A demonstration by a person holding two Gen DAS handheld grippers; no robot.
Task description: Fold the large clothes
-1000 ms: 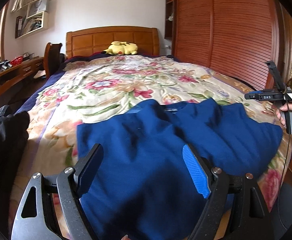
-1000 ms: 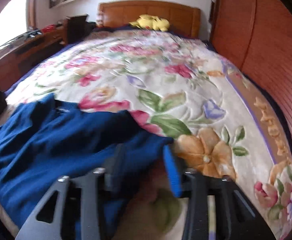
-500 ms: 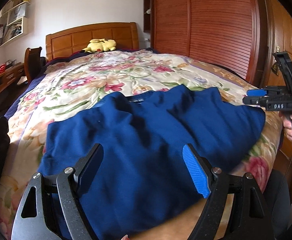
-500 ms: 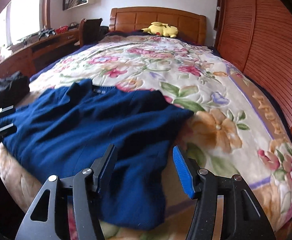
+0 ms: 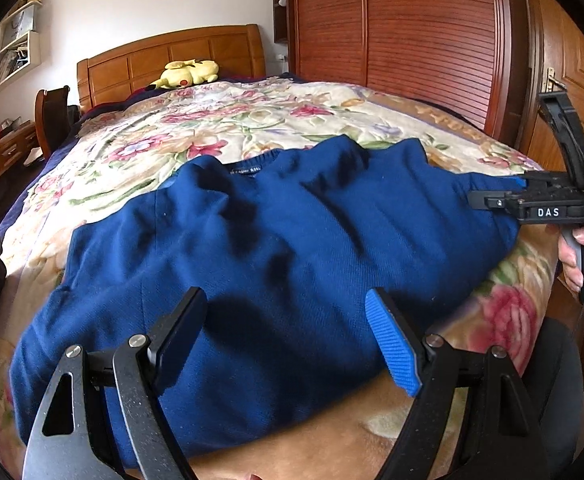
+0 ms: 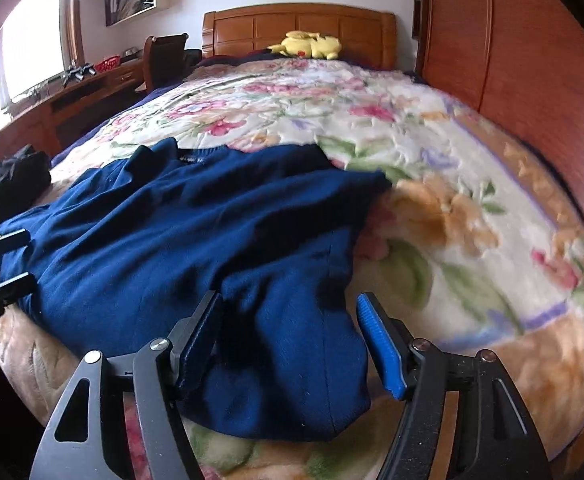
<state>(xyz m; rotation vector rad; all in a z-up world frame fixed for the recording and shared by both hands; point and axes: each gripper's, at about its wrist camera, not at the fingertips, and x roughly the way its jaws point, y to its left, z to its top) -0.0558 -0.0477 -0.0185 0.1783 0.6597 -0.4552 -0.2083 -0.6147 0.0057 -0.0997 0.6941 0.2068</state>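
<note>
Blue sweater (image 5: pixel 276 248) spread across the foot end of the bed (image 5: pixel 252 120), collar toward the headboard, lying flatter and wider than a second ago, when it sat bunched up in a heap. Still wrinkled through the middle though, and one side hanging down over the foot edge of the floral blanket (image 6: pixel 432 184). Left gripper (image 5: pixel 288 328) hovering low over the hem near the foot edge, fingers spread wide apart, nothing between them, same gap as half a second back. Right gripper (image 6: pixel 288 340) also with fingers well apart and empty, over the sweater's side at the foot edge; opened up from a second ago, when the fingers looked much closer together. From the left wrist view, right gripper now right at the sweater's far side edge, closer in than before, hand (image 5: pixel 580 256) around its handle. Yellow plush (image 6: pixel 308 45) up by the headboard, black clothes (image 6: pixel 8 180) at the bed's left edge, neither moved.
</note>
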